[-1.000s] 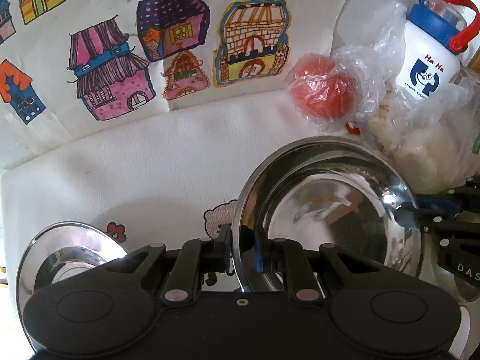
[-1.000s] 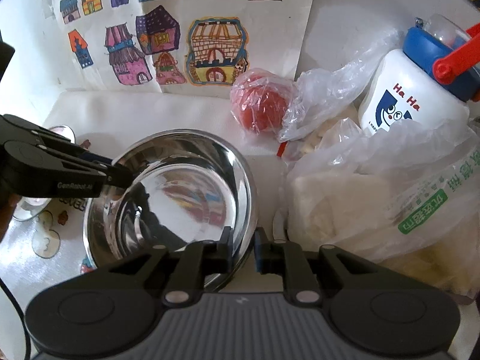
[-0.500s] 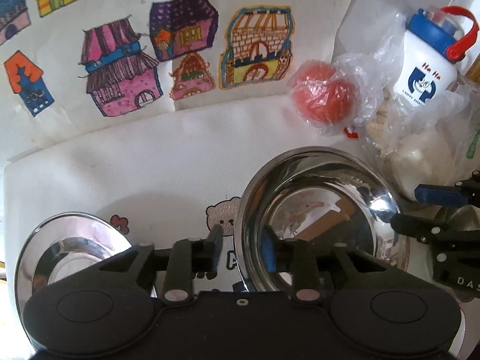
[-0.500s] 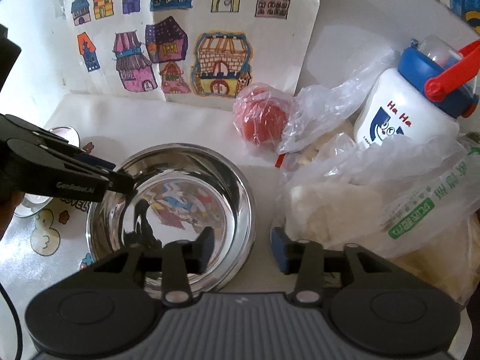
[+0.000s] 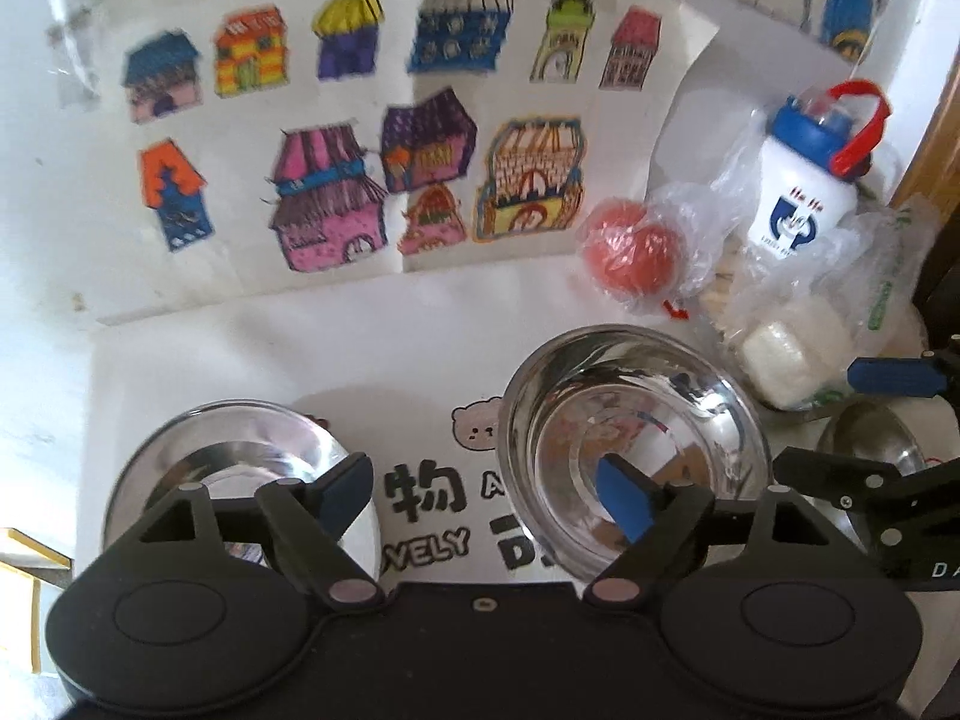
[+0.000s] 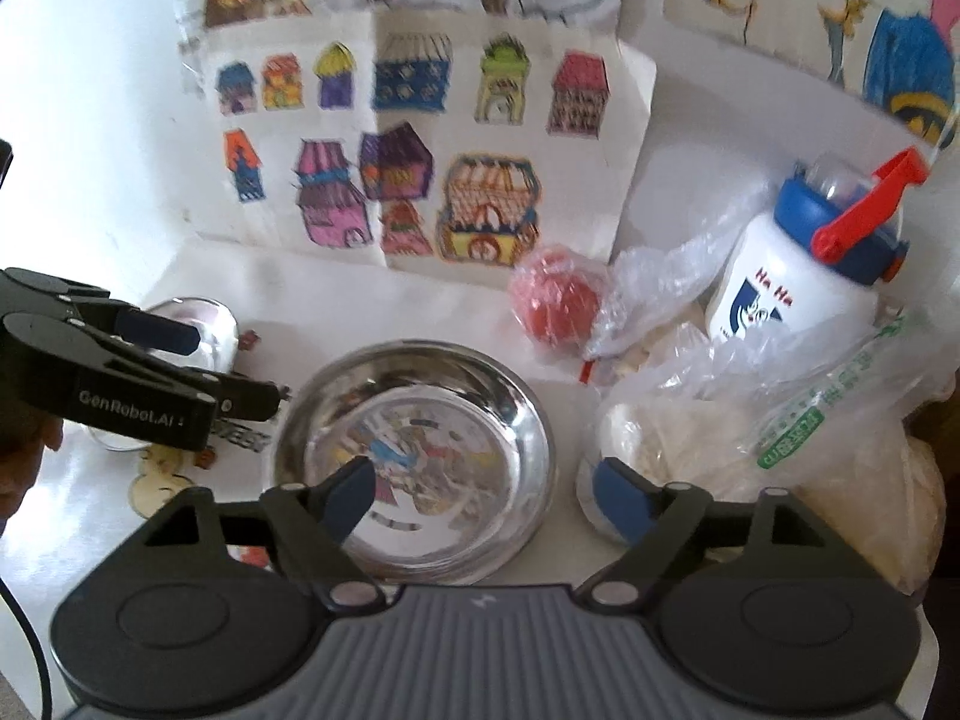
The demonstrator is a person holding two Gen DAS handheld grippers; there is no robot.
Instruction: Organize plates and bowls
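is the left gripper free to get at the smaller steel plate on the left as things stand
Probably yes. The left gripper is open and holds nothing, and the small plate lies right under its left finger with nothing on it. The big bowl sits apart to the right.

Both views are bright and evenly lit, with soft, faint shadows. The steel bowl (image 5: 633, 450) mirrors its surroundings with small white glints; the plastic bags (image 6: 780, 408) shine. Fisheye distortion bends the edges into dark corners. Motion blur softens the house drawings (image 5: 372, 150) along the upper frame.
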